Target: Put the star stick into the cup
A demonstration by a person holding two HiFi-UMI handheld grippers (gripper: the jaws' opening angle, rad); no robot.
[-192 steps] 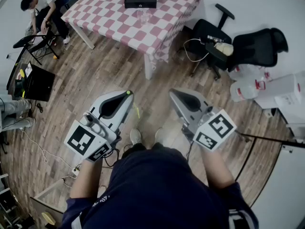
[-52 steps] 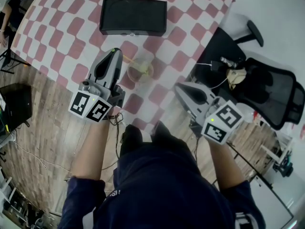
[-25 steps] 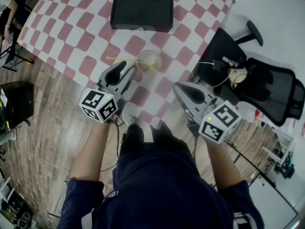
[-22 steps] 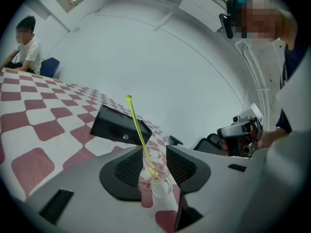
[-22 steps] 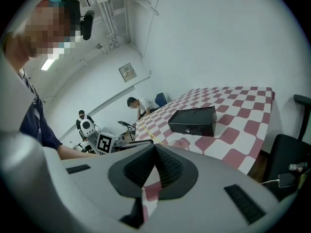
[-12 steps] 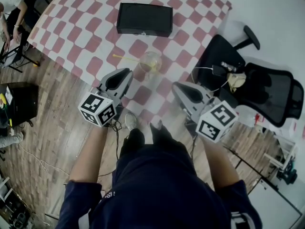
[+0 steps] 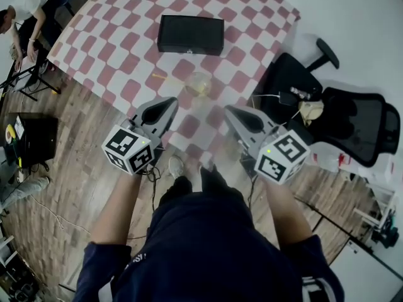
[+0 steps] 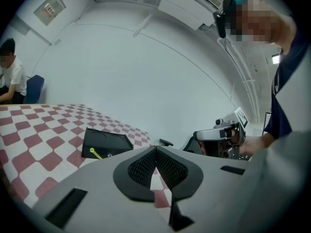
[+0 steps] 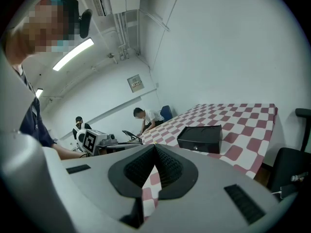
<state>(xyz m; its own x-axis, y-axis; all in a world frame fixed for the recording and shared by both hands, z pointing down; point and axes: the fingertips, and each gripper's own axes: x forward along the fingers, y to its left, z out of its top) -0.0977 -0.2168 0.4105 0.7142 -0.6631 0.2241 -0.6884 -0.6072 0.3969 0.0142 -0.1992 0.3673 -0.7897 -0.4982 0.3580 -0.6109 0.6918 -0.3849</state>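
The clear cup (image 7: 199, 83) stands on the red-and-white checkered table (image 7: 119, 43), near its front edge. The thin yellow star stick (image 7: 159, 75) rests in the cup and leans out to the left; its tip (image 8: 95, 153) also shows in the left gripper view. My left gripper (image 7: 167, 102) (image 8: 156, 149) is shut with nothing in it, drawn back short of the cup. My right gripper (image 7: 229, 110) (image 9: 155, 147) is also shut and empty, to the right of the cup, over the table's edge.
A black box (image 7: 190, 34) (image 8: 107, 142) (image 9: 200, 138) lies on the table behind the cup. Black office chairs (image 7: 289, 74) stand to the right of the table. A person (image 7: 25, 11) sits at the far left; dark gear (image 7: 38, 137) lies on the wooden floor.
The left gripper's jaws went from open beside the cup to shut, and it pulled back toward me. The stick stays in the cup. The right gripper barely moved.
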